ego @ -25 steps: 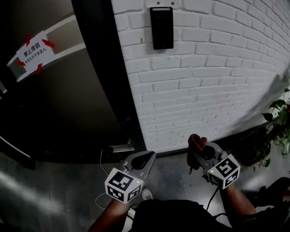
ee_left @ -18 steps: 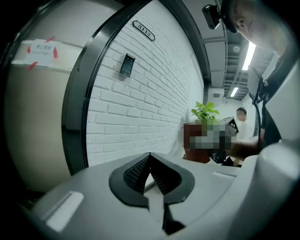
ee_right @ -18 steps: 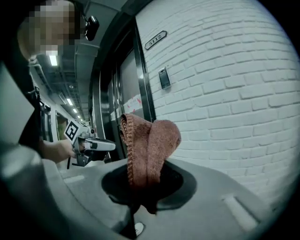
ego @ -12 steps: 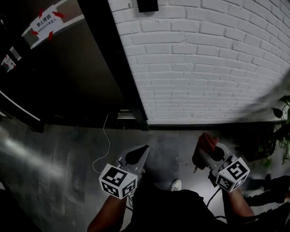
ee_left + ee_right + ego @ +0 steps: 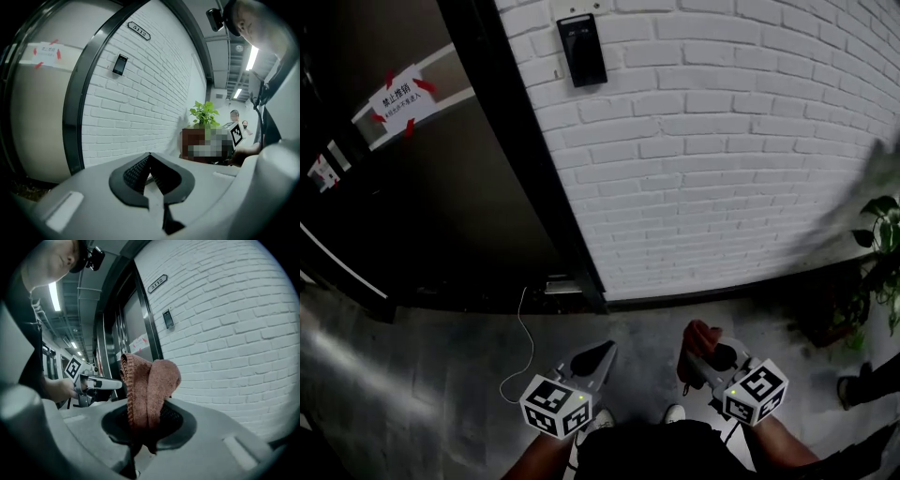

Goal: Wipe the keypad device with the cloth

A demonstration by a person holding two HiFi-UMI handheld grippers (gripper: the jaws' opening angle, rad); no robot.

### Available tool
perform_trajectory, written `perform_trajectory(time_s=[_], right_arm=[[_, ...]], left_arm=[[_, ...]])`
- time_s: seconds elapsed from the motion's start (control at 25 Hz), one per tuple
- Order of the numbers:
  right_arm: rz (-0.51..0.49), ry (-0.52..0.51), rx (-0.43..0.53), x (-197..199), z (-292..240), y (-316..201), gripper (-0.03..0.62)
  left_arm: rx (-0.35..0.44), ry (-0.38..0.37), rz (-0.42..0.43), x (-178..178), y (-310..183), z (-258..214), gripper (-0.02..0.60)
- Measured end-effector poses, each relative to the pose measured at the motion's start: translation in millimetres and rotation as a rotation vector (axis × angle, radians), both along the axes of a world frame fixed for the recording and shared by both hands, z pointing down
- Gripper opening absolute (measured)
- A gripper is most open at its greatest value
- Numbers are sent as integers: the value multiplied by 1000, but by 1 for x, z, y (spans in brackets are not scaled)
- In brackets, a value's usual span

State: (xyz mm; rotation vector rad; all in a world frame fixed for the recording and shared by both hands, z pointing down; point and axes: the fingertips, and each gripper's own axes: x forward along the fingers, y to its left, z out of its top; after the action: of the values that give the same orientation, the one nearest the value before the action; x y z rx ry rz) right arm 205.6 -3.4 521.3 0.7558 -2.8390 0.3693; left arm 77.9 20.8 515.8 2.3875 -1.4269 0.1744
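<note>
Back in frame after slipping to the top edge half a second ago: black rectangular keypad device (image 5: 582,50), fixed high on the white brick wall (image 5: 722,169), near its left edge by the dark door frame (image 5: 530,169). Well below it: right tongs (image 5: 701,349) clenched on a folded reddish-brown knitted cloth (image 5: 150,380); left tongs (image 5: 598,356) pressed together, empty. Wiping not yet begun; long lift probably needed.

Brick wall (image 5: 722,169), dark door (image 5: 459,216), potted plant (image 5: 877,210)
</note>
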Motion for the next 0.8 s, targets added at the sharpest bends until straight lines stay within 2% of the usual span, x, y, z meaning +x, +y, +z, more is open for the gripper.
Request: perform_trajectory(time_s=[0.12, 0.28, 0.52, 0.8], right_arm=[[7, -33, 26, -16, -11, 4, 52], [45, 9, 32, -30, -18, 7, 52], [68, 3, 75, -58, -37, 7, 52], [78, 37, 82, -71, -35, 18, 51]], left_arm=[[31, -11, 25, -20, 0, -9, 17], [38, -17, 48, -46, 8, -19, 17], [48, -26, 75, -79, 3, -29, 17], [86, -13, 100, -84, 9, -39, 17]])
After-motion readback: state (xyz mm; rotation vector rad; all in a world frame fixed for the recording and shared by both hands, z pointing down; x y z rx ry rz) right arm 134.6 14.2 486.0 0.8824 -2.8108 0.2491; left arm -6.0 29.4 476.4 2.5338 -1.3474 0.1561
